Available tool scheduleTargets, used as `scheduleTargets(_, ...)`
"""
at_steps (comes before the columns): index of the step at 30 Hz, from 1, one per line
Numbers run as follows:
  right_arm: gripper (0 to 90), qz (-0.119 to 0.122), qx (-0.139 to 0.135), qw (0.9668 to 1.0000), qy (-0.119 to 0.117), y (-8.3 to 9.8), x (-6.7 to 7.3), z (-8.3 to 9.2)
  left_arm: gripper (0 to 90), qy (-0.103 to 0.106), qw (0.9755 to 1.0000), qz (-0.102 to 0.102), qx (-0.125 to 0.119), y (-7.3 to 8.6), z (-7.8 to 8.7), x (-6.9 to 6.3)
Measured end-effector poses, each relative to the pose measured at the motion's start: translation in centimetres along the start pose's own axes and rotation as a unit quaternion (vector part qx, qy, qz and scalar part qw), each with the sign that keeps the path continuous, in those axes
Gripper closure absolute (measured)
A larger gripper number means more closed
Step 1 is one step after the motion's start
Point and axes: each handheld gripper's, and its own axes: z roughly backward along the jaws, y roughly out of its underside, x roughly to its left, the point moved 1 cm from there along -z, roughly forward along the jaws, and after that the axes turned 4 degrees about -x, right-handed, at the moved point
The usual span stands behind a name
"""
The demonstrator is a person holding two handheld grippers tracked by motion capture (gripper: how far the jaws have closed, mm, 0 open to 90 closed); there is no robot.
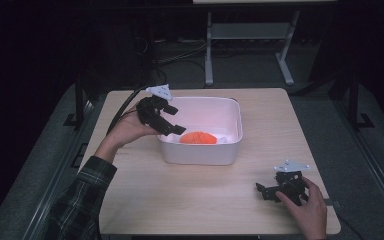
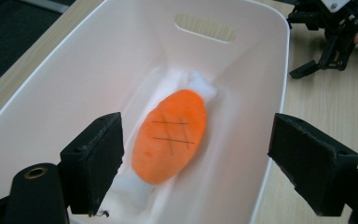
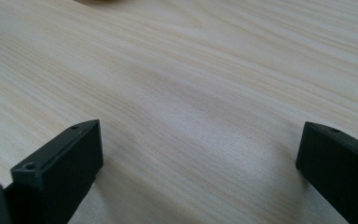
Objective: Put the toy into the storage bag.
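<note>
Left gripper view, orange toy (image 2: 170, 135) lengthwise in tub (image 2: 65, 79) (jaws wide)

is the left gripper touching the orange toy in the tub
Apart. In the left gripper view the left gripper hangs open above the white tub, and the orange toy lies on the bottom, clear of both jaws.

one white tub (image 1: 230, 150) is on one wooden table (image 1: 180, 200). one orange toy (image 2: 170, 135) lies inside the tub, below and between the spread jaws of the left gripper (image 1: 172, 126). there are two grippers; the right gripper (image 1: 266, 191) has its jaws wide apart over bare table.
</note>
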Motion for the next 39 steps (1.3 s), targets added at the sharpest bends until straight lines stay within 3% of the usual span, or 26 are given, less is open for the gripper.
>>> scheduleTargets(6,0.0,0.000,0.000,1.0000,0.000,0.0,0.0,0.0,17.4,-0.022,0.9996,0.011,-0.017,1.8,1.3,-1.2)
scheduleTargets(21,0.0,0.000,0.000,1.0000,0.000,0.0,0.0,0.0,17.4,-0.062,0.9973,0.027,-0.028,5.9,3.9,-2.8)
scheduleTargets(25,0.0,0.000,0.000,1.0000,0.001,0.0,0.0,0.0,17.4,-0.069,0.9971,0.026,-0.016,6.7,4.1,-3.1)
scheduleTargets(26,0.0,0.000,0.000,1.0000,0.001,0.0,0.0,0.0,17.2,-0.077,0.9963,0.029,-0.025,7.4,4.3,-3.3)
scheduleTargets(39,0.0,0.000,0.000,1.0000,0.001,0.0,0.0,0.0,17.2,-0.093,0.9934,0.057,-0.036,11.6,4.6,-4.5)
